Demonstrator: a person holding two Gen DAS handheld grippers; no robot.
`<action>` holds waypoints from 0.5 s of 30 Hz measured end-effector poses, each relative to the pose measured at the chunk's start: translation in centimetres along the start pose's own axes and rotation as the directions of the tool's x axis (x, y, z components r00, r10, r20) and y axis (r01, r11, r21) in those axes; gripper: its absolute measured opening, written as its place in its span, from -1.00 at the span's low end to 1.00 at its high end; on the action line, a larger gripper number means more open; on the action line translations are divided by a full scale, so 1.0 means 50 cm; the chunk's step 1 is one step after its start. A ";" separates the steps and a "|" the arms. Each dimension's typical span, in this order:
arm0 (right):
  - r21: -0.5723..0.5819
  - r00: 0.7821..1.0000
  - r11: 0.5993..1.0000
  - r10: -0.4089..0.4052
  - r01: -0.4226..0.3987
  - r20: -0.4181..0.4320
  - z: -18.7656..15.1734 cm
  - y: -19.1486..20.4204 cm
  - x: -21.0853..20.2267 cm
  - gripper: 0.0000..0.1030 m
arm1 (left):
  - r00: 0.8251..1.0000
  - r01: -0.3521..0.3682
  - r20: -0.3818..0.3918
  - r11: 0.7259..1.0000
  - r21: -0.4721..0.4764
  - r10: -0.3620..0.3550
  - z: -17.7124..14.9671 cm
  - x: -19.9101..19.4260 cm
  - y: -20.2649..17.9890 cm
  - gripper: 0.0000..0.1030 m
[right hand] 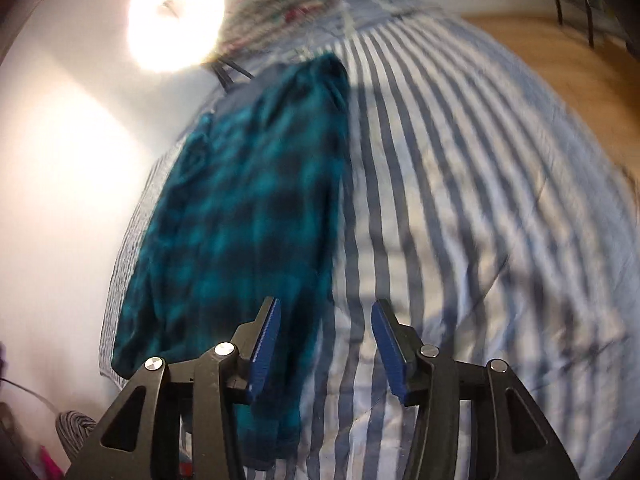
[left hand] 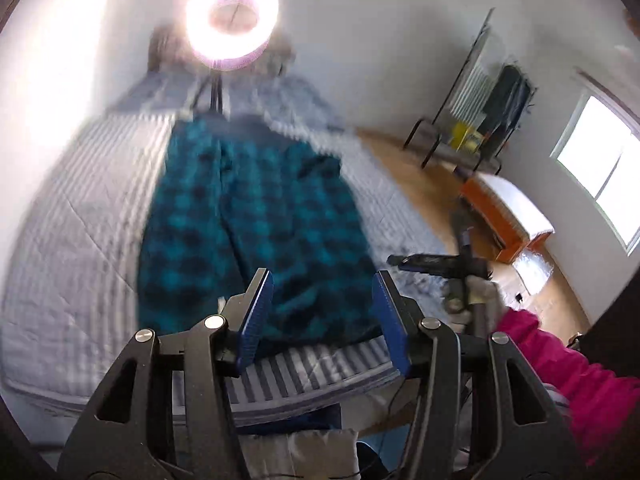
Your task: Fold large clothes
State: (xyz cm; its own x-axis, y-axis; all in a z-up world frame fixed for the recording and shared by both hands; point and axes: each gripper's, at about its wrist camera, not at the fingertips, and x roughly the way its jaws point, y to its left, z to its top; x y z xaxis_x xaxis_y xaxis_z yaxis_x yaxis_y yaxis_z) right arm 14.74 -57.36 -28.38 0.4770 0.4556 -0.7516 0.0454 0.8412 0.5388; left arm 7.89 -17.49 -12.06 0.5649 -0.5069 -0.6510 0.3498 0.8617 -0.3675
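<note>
Blurring smeared both views, so I could not make out the folds of the teal plaid shirt (left hand: 248, 220). It lay flat on the striped duvet (left hand: 72, 232), its hem near the bed's 6 o'clock edge. My left gripper (left hand: 322, 320) and right gripper (right hand: 325, 342) hung spread, holding nothing. Bare duvet stretched toward 3 o'clock of the shirt.

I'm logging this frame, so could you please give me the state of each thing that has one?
Left gripper: jaws open, holding nothing.
Right gripper: jaws open, holding nothing.
Teal plaid garment: spread out on the bed, ungripped.
Striped bed cover: laid out, lightly wrinkled.
Ring light: on.
</note>
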 end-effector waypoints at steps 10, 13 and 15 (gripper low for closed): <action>0.090 0.993 0.989 0.115 -0.117 0.028 -0.046 -0.018 0.038 0.14 | 0.976 -0.119 -0.176 0.991 0.060 0.128 -0.092 0.327 0.041 -0.67; 0.111 0.988 0.982 0.151 -0.155 0.044 -0.052 -0.019 0.041 0.12 | 0.977 -0.092 -0.185 0.990 0.104 0.111 -0.094 0.381 0.016 -0.73; 0.105 0.987 0.981 0.161 -0.162 0.024 -0.055 -0.010 0.049 -0.10 | 0.980 -0.067 -0.176 0.986 0.153 0.094 -0.090 0.400 -0.015 -0.74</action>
State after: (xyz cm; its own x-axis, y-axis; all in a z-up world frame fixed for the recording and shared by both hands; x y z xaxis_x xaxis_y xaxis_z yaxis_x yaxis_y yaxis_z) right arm 13.47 -55.84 -31.56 0.4989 0.5778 -0.6459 0.0589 0.7210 0.6905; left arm 15.56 -28.17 -27.79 0.4549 -0.4120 -0.7895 0.4208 0.8808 -0.2172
